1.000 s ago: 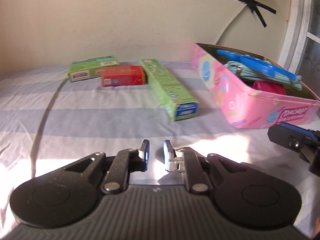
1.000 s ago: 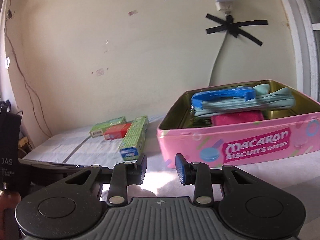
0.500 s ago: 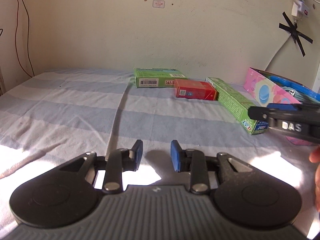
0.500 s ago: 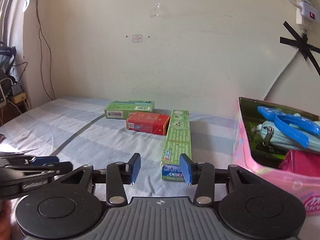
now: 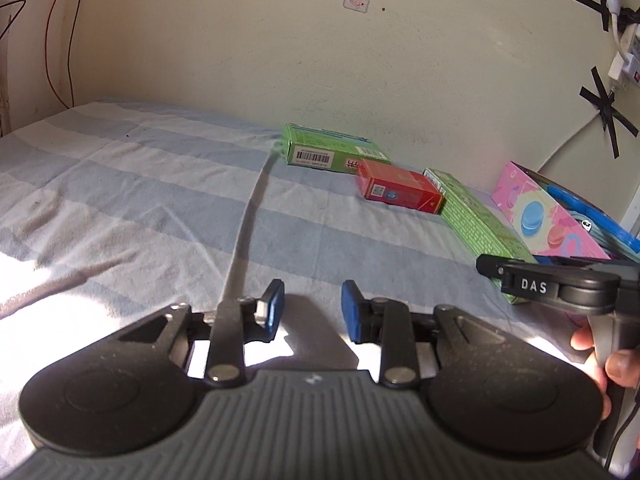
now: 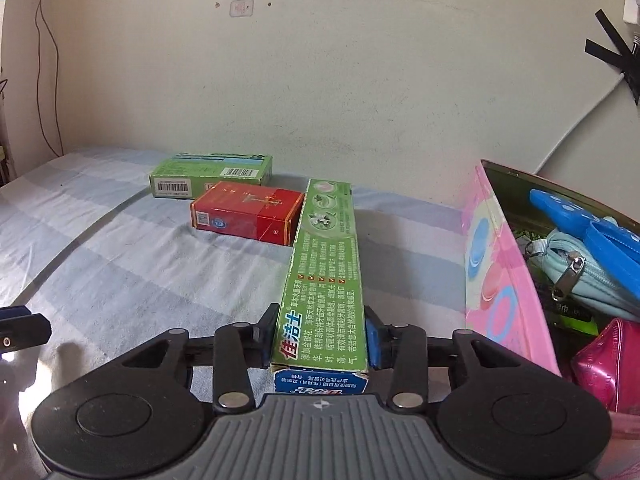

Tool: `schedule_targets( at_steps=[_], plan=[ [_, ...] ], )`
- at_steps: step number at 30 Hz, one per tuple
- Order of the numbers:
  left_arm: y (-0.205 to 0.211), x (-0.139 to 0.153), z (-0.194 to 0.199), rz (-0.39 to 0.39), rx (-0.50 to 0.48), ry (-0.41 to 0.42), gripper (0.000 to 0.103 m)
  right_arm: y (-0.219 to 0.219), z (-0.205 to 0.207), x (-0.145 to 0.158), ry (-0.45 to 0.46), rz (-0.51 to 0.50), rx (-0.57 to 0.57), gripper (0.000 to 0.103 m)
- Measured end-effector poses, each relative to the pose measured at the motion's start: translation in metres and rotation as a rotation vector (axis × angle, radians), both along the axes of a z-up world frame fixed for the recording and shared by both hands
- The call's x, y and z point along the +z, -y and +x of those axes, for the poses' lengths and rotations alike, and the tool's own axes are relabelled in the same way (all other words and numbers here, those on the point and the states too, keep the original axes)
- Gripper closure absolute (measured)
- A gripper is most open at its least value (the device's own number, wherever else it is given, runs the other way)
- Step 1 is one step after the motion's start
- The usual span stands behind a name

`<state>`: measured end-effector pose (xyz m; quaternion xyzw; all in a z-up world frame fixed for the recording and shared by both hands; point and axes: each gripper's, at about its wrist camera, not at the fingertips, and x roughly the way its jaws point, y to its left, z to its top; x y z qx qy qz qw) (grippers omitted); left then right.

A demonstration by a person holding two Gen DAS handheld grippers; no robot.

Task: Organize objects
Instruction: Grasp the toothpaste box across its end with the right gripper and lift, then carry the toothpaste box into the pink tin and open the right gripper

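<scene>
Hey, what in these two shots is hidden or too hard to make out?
- Right wrist view: pink tin cut off by the right edge; the things lowest in it lie under the blue pouch.
- Left wrist view: near end of the long green box hidden behind the right tongs.
- Left wrist view: red box print too small.

"DAS" on the right tongs (image 5: 532,286); "20", seemingly, on the red box (image 6: 246,214).

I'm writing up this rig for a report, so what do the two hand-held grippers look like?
Both look alike. The left hand-held gripper and the right hand-held gripper have blue pads on black linkage arms with silver rivets, two round black discs and a grey ribbed centre plate. In the left wrist view the right one's black side reads "DAS", and a thin cable hangs below its handle. No sleeve shows.
</scene>
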<state>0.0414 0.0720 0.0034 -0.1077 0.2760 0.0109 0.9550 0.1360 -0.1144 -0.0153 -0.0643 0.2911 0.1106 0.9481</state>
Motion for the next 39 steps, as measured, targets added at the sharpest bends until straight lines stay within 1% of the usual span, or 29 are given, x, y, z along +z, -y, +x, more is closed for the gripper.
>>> schedule_targets(
  at_steps=[4,7,10,12,14,16,17,18,19,20,21,23,24,26,28,29,30,31,32,35,39],
  plan=[
    [-0.002,-0.001,-0.001,-0.007,0.004,0.001,0.066,0.011,-0.029,0.001,-0.002,0.024,0.027,0.070],
    [-0.002,-0.001,-0.001,-0.005,0.003,0.001,0.064,0.024,-0.058,0.002,-0.007,0.059,0.052,0.070],
    [-0.002,0.000,-0.001,-0.003,-0.002,0.001,0.061,0.034,-0.092,0.004,-0.011,0.082,0.106,0.070],
    [-0.002,0.000,-0.001,0.001,-0.005,0.000,0.060,0.039,-0.112,0.003,-0.007,0.081,0.182,0.070],
    [-0.002,0.000,-0.001,0.001,-0.014,0.001,0.057,0.044,-0.134,0.004,-0.005,0.084,0.283,0.070],
    [-0.002,0.001,-0.003,-0.004,-0.023,0.004,0.053,0.050,-0.150,0.006,-0.022,0.078,0.378,0.070],
    [-0.003,0.001,-0.003,-0.010,-0.028,0.003,0.052,0.054,-0.159,0.007,-0.008,0.062,0.421,0.071],
    [-0.004,0.001,-0.003,-0.020,-0.033,0.003,0.052,0.058,-0.166,0.008,0.008,0.046,0.436,0.070],
    [-0.006,0.001,-0.003,-0.033,-0.042,0.001,0.052,0.063,-0.173,0.009,0.036,0.027,0.429,0.065],
    [-0.006,0.001,-0.003,-0.042,-0.051,0.000,0.052,0.070,-0.180,0.010,0.064,0.012,0.383,0.054],
    [-0.007,0.001,-0.003,-0.052,-0.067,-0.002,0.051,0.077,-0.183,0.011,0.078,0.014,0.338,0.050],
    [-0.004,0.003,-0.003,-0.072,-0.109,-0.004,0.051,0.093,-0.185,0.012,0.082,0.056,0.249,0.050],
    [0.000,0.005,-0.005,-0.070,-0.120,-0.001,0.052,0.104,-0.189,0.013,0.085,0.079,0.210,0.050],
    [0.006,0.009,-0.010,-0.076,-0.147,0.021,0.052,0.114,-0.195,0.016,0.096,0.098,0.173,0.050],
    [0.010,0.014,-0.014,-0.094,-0.189,0.037,0.048,0.117,-0.202,0.016,0.107,0.102,0.167,0.050],
    [0.013,0.016,-0.015,-0.090,-0.196,0.044,0.045,0.116,-0.205,0.016,0.104,0.107,0.176,0.050],
    [0.015,0.018,-0.015,-0.075,-0.191,0.051,0.036,0.112,-0.204,0.016,0.100,0.111,0.187,0.050],
    [0.017,0.020,-0.014,-0.063,-0.184,0.056,0.033,0.112,-0.206,0.016,0.097,0.111,0.194,0.050],
    [0.019,0.020,-0.013,-0.054,-0.187,0.055,0.033,0.110,-0.206,0.017,0.093,0.107,0.199,0.050],
    [0.025,0.014,-0.003,-0.046,-0.240,-0.023,0.033,0.102,-0.199,0.014,0.079,0.090,0.185,0.050],
    [0.028,0.008,-0.004,-0.086,-0.303,-0.025,0.033,0.101,-0.192,0.009,0.037,0.107,0.169,0.051]
  ],
)
